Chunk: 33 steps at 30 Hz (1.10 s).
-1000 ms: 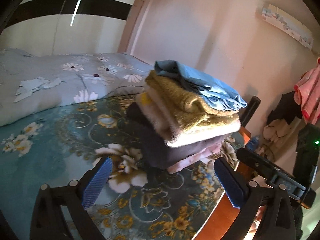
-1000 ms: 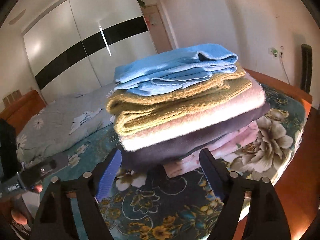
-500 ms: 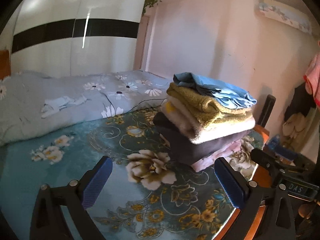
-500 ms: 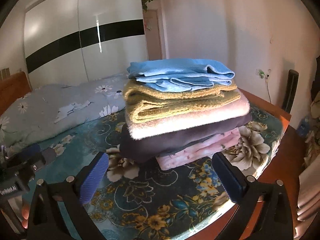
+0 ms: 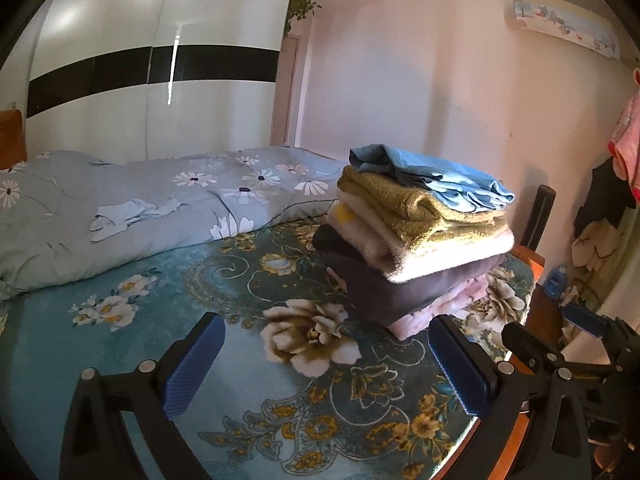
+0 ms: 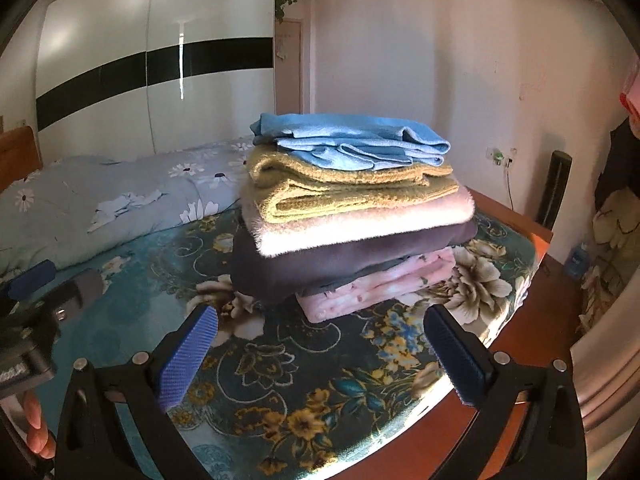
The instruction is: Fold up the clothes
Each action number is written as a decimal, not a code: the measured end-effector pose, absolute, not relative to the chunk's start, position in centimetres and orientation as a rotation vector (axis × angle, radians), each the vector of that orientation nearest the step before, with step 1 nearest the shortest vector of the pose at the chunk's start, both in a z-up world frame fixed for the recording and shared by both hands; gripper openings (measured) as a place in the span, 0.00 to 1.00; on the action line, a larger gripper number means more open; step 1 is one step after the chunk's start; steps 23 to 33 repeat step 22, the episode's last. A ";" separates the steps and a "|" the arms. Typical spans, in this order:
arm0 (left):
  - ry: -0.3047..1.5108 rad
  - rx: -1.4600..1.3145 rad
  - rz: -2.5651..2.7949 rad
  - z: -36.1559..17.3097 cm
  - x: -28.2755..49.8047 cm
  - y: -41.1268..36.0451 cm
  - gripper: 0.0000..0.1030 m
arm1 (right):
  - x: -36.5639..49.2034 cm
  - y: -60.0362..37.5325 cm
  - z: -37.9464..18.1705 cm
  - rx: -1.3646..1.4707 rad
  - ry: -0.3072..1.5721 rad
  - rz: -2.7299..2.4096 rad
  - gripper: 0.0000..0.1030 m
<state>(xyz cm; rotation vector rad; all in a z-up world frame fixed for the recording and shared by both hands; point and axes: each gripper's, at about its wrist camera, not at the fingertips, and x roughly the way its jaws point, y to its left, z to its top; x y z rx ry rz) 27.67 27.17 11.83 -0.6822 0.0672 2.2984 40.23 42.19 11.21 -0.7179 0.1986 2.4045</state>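
Note:
A stack of folded clothes (image 5: 416, 236) (image 6: 352, 208) sits on the teal flowered bed cover (image 5: 120, 344) (image 6: 320, 392) near the bed's far corner. A blue garment (image 6: 352, 140) lies on top, over mustard, cream, dark purple and pink layers. My left gripper (image 5: 326, 360) is open over the cover, short of the stack and to its left, with nothing between its blue pads. My right gripper (image 6: 320, 348) is open too, just in front of the stack's base and apart from it. The left tool shows at the right wrist view's left edge (image 6: 36, 292).
A grey daisy-print duvet (image 5: 132, 208) lies bunched behind the stack along the white wardrobe (image 5: 160, 60). The bed's wooden edge (image 6: 532, 236) runs close to the stack on the right. Clothes (image 5: 624, 148) hang on the right wall, and a blue bottle (image 6: 578, 258) stands below.
Both grippers have drawn back from the stack, which now looks smaller and farther off. The right jaws have spread wider than a second ago. The stack has not moved.

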 end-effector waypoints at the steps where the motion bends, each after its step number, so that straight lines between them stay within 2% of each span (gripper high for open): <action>1: 0.069 -0.685 2.289 11.7 27.6 27.4 1.00 | 40.3 42.1 11.2 -0.716 0.191 2.403 1.00; 33: 0.101 -0.707 2.263 10.3 27.4 28.4 1.00 | 40.0 42.3 9.9 -0.743 0.207 2.370 1.00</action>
